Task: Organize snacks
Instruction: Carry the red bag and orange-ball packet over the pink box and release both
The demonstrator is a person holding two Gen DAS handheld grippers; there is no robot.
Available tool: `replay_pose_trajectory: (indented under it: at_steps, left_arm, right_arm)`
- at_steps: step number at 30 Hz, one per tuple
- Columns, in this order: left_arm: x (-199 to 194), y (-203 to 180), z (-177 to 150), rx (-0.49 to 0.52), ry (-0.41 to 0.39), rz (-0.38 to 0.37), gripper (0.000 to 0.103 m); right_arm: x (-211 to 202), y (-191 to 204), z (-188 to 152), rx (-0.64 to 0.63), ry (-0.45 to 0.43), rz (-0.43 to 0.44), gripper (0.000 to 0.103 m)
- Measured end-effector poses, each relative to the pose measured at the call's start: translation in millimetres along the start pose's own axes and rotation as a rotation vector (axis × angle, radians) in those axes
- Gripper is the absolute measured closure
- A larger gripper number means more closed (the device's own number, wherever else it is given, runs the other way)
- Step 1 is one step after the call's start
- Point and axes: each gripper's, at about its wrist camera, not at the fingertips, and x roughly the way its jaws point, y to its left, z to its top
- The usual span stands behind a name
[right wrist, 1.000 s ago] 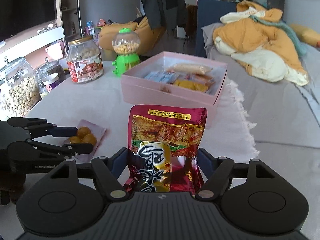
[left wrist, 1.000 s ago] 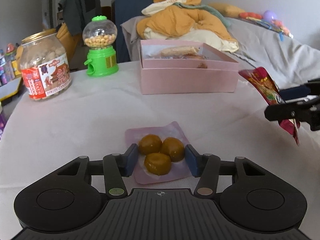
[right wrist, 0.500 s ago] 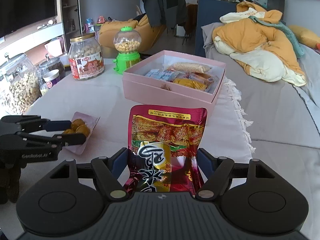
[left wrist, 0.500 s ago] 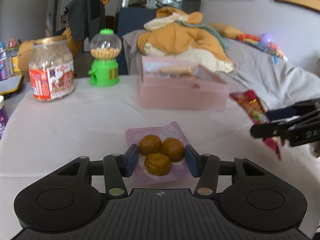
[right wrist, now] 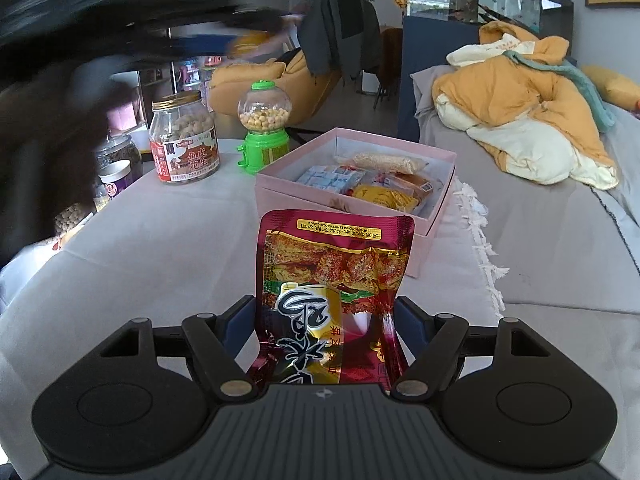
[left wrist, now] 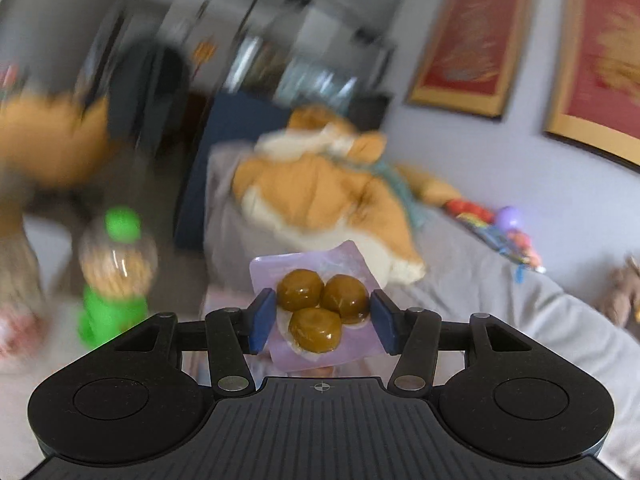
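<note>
A clear pouch of three glossy brown sweets point(left wrist: 316, 312) sits clamped in the left hand-held gripper point(left wrist: 318, 322), raised in the air; behind it the room is smeared, so the green candy dispenser point(left wrist: 116, 280) is only probably on the bench. The right hand-held gripper point(right wrist: 326, 328) grasps a red foil snack packet point(right wrist: 334, 280) above the bench point(right wrist: 160, 248), before the pink box point(right wrist: 340, 200) of snacks. Only this view shows the peanut jar point(right wrist: 184, 140).

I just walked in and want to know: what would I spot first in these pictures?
A shiny red snack packet sits right up front, pinched in the right gripper. Behind it on the table, a pink box holds snacks. The left gripper grips a pouch of three brown balls.
</note>
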Motion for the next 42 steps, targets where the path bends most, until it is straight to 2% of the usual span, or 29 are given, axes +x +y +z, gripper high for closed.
replay_pose_trajectory:
  at_steps: [1, 3, 5, 7, 8, 10, 12, 15, 17, 22, 23, 24, 27, 29, 34, 39, 42]
  left_arm:
    - [15, 6, -5, -0.033, 0.037, 0.039, 0.046]
    - [24, 15, -14, -0.052, 0.061, 0.102, 0.046]
    - [20, 20, -25, -0.014, 0.024, 0.107, 0.047]
    - [13, 22, -32, 0.059, -0.051, 0.060, 0.047]
    - [13, 21, -32, 0.091, -0.063, 0.004, 0.047]
    - [20, 18, -27, 0.070, -0.043, -0.068, 0.047]
    - [26, 22, -22, 0.002, -0.048, -0.089, 0.047]
    - [28, 35, -21, -0.041, -0.026, -0.040, 0.048]
    - [16, 47, -29, -0.042, -0.008, -0.006, 0.048]
    - [-18, 63, -46, -0.044, 0.069, 0.087, 0.049]
    - [-24, 63, -50, -0.023, 0.079, 0.093, 0.049]
    - [-32, 59, -53, 0.012, 0.077, 0.100, 0.049]
    - [-50, 44, -70, 0.175, 0.079, 0.146, 0.049]
    - [-56, 37, -83, 0.236, 0.120, 0.175, 0.051]
    - [-69, 39, -113, 0.200, 0.226, 0.176, 0.051]
    - [-93, 25, -138, 0.182, 0.213, 0.237, 0.051]
    - [-98, 13, -154, 0.229, 0.206, 0.294, 0.051]
  right_arm:
    - [1, -2, -1, 0.007, 0.004, -0.001, 0.028]
    - [2, -9, -2, 0.018, 0.013, -0.011, 0.028]
    - [2, -19, -3, 0.029, 0.014, -0.023, 0.028]
    - [2, -31, 1, 0.046, 0.011, -0.037, 0.028]
    - [3, -36, 6, 0.055, 0.007, -0.045, 0.028]
    - [6, -42, 22, 0.060, -0.014, -0.053, 0.028]
    - [8, -44, 43, 0.059, -0.055, -0.068, 0.028]
    - [10, -42, 73, 0.041, -0.121, -0.118, 0.028]
    - [13, -38, 86, 0.029, -0.135, -0.156, 0.028]
    - [35, -30, 124, -0.005, -0.162, -0.162, 0.025]
    - [49, -30, 135, -0.005, -0.148, -0.149, 0.018]
    - [64, -32, 145, 0.010, -0.124, -0.123, 0.015]
    - [99, -45, 158, 0.113, -0.057, -0.067, 0.015]
    - [110, -48, 150, 0.120, -0.040, -0.094, 0.015]
    - [85, -39, 103, 0.129, -0.023, -0.088, 0.015]
    - [63, -17, 49, 0.105, 0.047, -0.083, 0.014]
    - [54, -9, 13, 0.130, 0.095, -0.055, 0.013]
